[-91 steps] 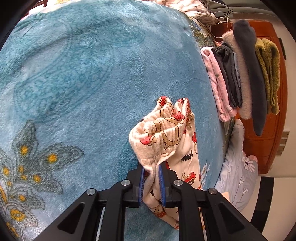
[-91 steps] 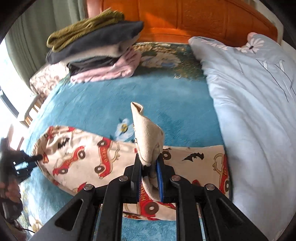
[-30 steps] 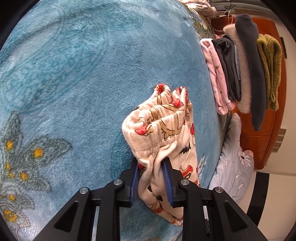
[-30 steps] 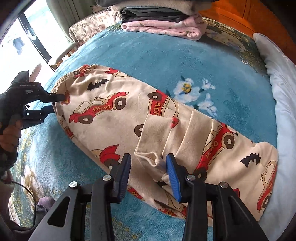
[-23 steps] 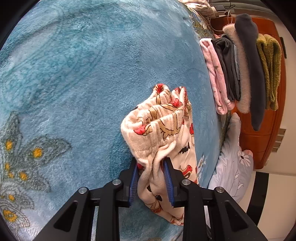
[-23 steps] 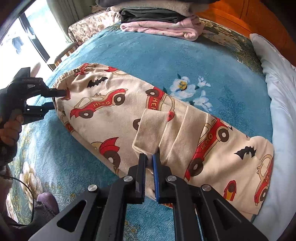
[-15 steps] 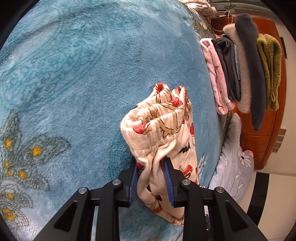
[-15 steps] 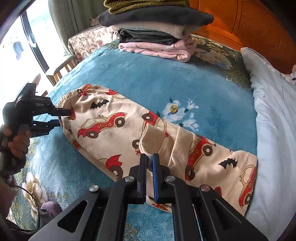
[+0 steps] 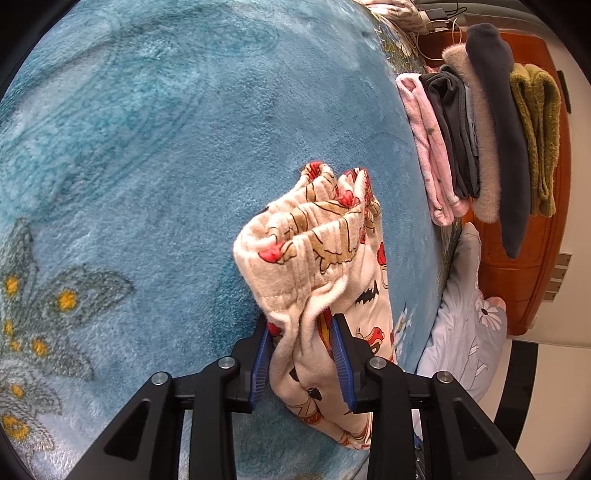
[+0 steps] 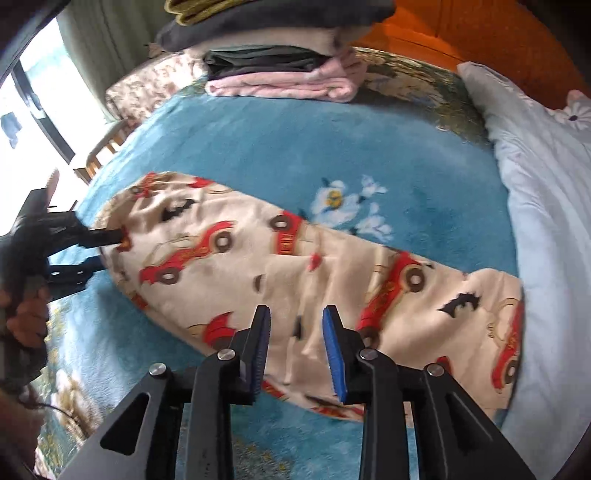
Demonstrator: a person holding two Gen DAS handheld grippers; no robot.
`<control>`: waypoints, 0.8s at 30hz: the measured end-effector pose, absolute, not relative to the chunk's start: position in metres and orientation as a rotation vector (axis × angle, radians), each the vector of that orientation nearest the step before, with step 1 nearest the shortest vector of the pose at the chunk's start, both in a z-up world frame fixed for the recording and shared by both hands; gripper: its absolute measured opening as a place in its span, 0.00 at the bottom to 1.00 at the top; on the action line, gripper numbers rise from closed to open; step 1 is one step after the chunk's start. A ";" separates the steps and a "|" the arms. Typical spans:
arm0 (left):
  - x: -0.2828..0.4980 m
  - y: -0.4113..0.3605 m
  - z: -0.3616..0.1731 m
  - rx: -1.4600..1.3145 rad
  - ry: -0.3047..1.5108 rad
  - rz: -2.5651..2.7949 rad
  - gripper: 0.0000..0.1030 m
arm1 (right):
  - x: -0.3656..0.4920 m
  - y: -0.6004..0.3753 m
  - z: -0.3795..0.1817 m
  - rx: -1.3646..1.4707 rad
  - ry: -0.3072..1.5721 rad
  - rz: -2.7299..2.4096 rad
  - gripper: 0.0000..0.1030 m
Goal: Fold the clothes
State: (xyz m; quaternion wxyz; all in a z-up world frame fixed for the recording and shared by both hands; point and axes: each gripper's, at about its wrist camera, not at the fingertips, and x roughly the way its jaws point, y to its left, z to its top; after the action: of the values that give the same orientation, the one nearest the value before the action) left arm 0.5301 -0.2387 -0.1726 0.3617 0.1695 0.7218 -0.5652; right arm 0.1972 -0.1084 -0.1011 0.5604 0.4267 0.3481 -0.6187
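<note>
Cream trousers with a red car print [image 10: 295, 266] lie spread flat across the blue blanket [image 10: 295, 147]. My right gripper [image 10: 295, 321] hovers over their near edge. Its jaws are opening, and nothing is between them. My left gripper [image 9: 301, 332] grips the bunched waistband end of the trousers [image 9: 314, 236]. Its jaws are opening slightly, while the cloth still fills the gap and stands up from the blanket [image 9: 147, 129]. In the right wrist view the left gripper [image 10: 110, 247] sits at the far left end of the trousers, held by a person's hand [image 10: 26, 314].
A stack of folded clothes [image 10: 280, 77] sits at the head of the bed, also seen as the stack [image 9: 480, 140] on the right. A pale blue duvet [image 10: 546, 221] lies along the right side. An orange wooden headboard [image 10: 480, 33] stands behind.
My right gripper shut on the upturned fold in the middle of the trousers, then rose and opened; the fold now lies flat. The left jaws stand slightly wider on the waistband.
</note>
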 end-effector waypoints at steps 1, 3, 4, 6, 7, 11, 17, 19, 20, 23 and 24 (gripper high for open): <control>0.530 -0.239 -0.173 0.436 1.861 -1.457 0.36 | 0.192 -0.111 -0.106 1.030 0.841 -1.482 0.29; 0.531 -0.239 -0.173 0.433 1.866 -1.459 0.36 | 0.191 -0.110 -0.118 1.084 0.840 -1.471 0.30; 0.531 -0.239 -0.173 0.431 1.868 -1.460 0.36 | 0.192 -0.109 -0.124 1.103 0.846 -1.466 0.34; 0.532 -0.239 -0.174 0.427 1.872 -1.462 0.36 | 0.197 -0.106 -0.136 1.119 0.884 -1.462 0.36; 0.533 -0.239 -0.174 0.426 1.874 -1.463 0.36 | 0.198 -0.105 -0.137 1.116 0.883 -1.465 0.36; 0.533 -0.239 -0.174 0.423 1.876 -1.462 0.36 | 0.194 -0.104 -0.136 1.106 0.880 -1.481 0.35; 0.533 -0.237 -0.175 0.416 1.882 -1.464 0.36 | 0.189 -0.103 -0.138 1.141 0.882 -1.493 0.09; 0.534 -0.237 -0.175 0.413 1.882 -1.465 0.36 | 0.184 -0.102 -0.128 1.166 0.788 -1.482 0.06; 0.534 -0.237 -0.175 0.412 1.881 -1.464 0.36 | 0.181 -0.101 -0.121 1.179 0.727 -1.473 0.06; 0.532 -0.237 -0.176 0.410 1.878 -1.465 0.39 | 0.189 -0.101 -0.098 1.122 0.666 -1.430 0.06; 0.532 -0.237 -0.175 0.408 1.878 -1.466 0.40 | 0.195 -0.102 -0.096 1.110 0.664 -1.401 0.06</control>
State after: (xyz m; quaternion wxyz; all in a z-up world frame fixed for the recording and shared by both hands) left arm 0.5315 -0.2372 -0.1754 0.3542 0.1578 0.7266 -0.5673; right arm 0.1946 -0.1023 -0.0955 0.5789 0.4748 0.2837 -0.5991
